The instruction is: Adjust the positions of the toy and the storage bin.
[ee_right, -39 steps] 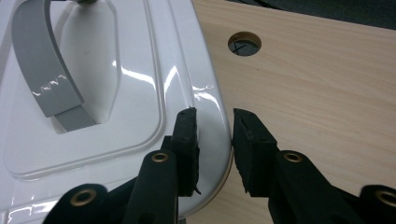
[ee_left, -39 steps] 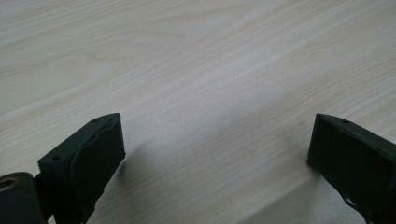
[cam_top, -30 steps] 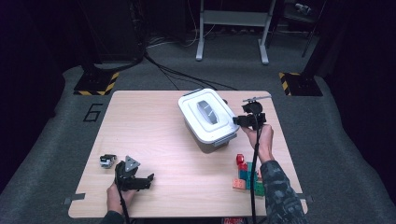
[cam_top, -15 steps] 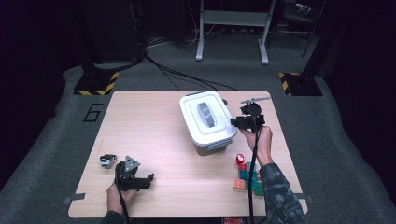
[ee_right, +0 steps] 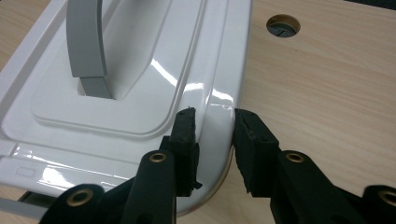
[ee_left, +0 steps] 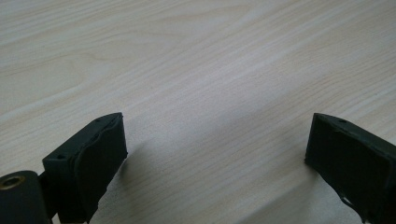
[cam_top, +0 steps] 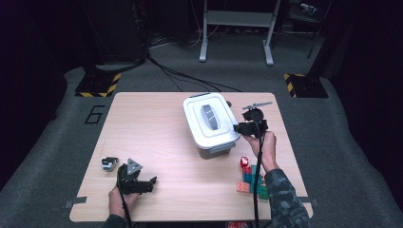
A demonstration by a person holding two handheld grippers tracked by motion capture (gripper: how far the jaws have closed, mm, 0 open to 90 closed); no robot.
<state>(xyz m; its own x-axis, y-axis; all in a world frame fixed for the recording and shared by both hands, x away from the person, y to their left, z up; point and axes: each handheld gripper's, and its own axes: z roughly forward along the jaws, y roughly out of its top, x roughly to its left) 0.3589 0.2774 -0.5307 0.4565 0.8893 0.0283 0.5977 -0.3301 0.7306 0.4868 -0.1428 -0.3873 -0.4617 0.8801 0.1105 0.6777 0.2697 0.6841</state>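
The table (cam_top: 157, 123) is a broad wooden top with plenty of bare room across its left half, from about seven o'clock round to eleven. The white lidded box (cam_top: 210, 124) sits right of centre, toward one o'clock, and the table's right edge runs close beside it at three o'clock, so that side is the tight one.

The right gripper (ee_right: 212, 135) has its jaws closed on the rounded rim of the box's lid (ee_right: 140, 70), one jaw on top and one on the outside of the lip. My worry is that bite: it is thin and on glossy plastic, so a pull upward could slide off, and if the lid is latched the whole box might tip or skid toward the near edge at five o'clock, where the coloured blocks (cam_top: 250, 176) are stacked. The grey handle (ee_right: 86, 46) lies well clear of the jaws, which would make any lift lopsided.

The left gripper (cam_top: 138, 183) rests at seven o'clock, jaws spread wide over bare wood, holding nothing and too far away to steady the box. A small black-and-white object (cam_top: 109, 163) lies just beside it at nine o'clock, easy to knock.
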